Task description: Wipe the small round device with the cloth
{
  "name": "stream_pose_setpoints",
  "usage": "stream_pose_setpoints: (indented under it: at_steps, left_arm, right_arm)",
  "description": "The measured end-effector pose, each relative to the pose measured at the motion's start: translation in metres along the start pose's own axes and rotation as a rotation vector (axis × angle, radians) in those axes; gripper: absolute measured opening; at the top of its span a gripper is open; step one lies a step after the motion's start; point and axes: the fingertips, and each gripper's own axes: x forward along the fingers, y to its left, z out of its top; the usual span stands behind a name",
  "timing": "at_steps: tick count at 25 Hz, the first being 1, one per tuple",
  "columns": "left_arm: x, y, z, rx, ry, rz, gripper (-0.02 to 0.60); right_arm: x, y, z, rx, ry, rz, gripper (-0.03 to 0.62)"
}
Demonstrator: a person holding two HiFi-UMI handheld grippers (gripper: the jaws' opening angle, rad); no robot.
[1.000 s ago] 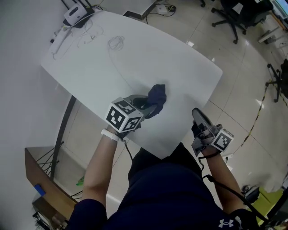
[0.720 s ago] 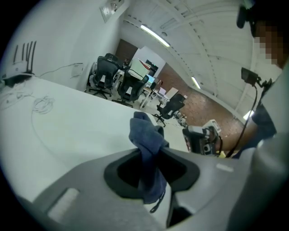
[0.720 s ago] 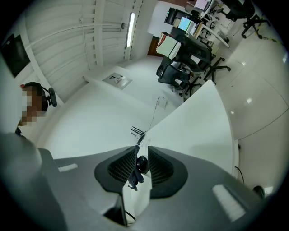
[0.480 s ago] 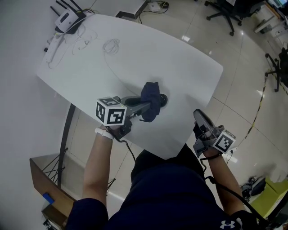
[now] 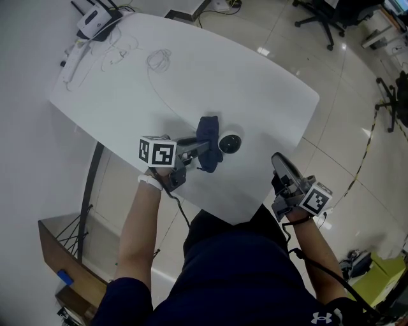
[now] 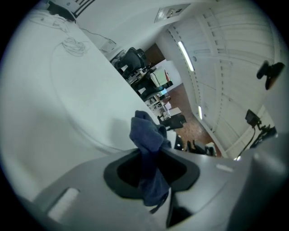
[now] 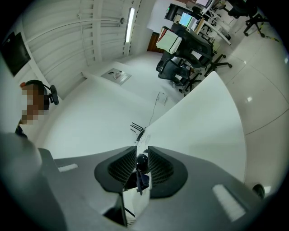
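Note:
The small round black device (image 5: 229, 143) lies on the white table (image 5: 191, 83) near its front edge. Just left of it hangs a dark blue cloth (image 5: 209, 135), bunched up, and my left gripper (image 5: 203, 150) is shut on it. In the left gripper view the cloth (image 6: 146, 133) sticks up out of the jaws, and the device is hidden there. My right gripper (image 5: 282, 167) hovers off the table's front right edge, its jaws a narrow gap apart and empty. Through that gap, in the right gripper view, the device (image 7: 142, 163) shows far off.
A white router (image 5: 95, 22) and loose cables (image 5: 159, 60) lie at the table's far left. Office chairs (image 5: 331, 19) stand on the tiled floor beyond. A wooden shelf (image 5: 64, 255) sits low at the left.
My left gripper has rolled and sunk toward the table's near side with the cloth. The cloth has slid off the device, which now shows bare beside it. The right gripper has stayed put.

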Motion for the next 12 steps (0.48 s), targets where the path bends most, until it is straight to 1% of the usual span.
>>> stream_pose_setpoints:
  at_steps: [3,6,9,12]
  left_arm:
    - [0.006,0.013,-0.01,0.03,0.054,0.079,0.098]
    - [0.012,0.017,-0.019,0.029,0.104,0.11,0.098]
    - [0.013,0.026,-0.026,0.056,0.156,0.175,0.098]
    - [0.015,0.031,-0.029,0.057,0.175,0.215,0.098]
  right_arm:
    - [0.001,0.001,-0.003,0.004,0.006,0.004,0.083]
    - [0.002,0.005,-0.003,-0.006,0.003,0.004,0.083]
    - [0.002,0.01,-0.002,-0.014,-0.008,0.018,0.083]
    - [-0.001,0.012,-0.002,-0.026,-0.007,0.007,0.083]
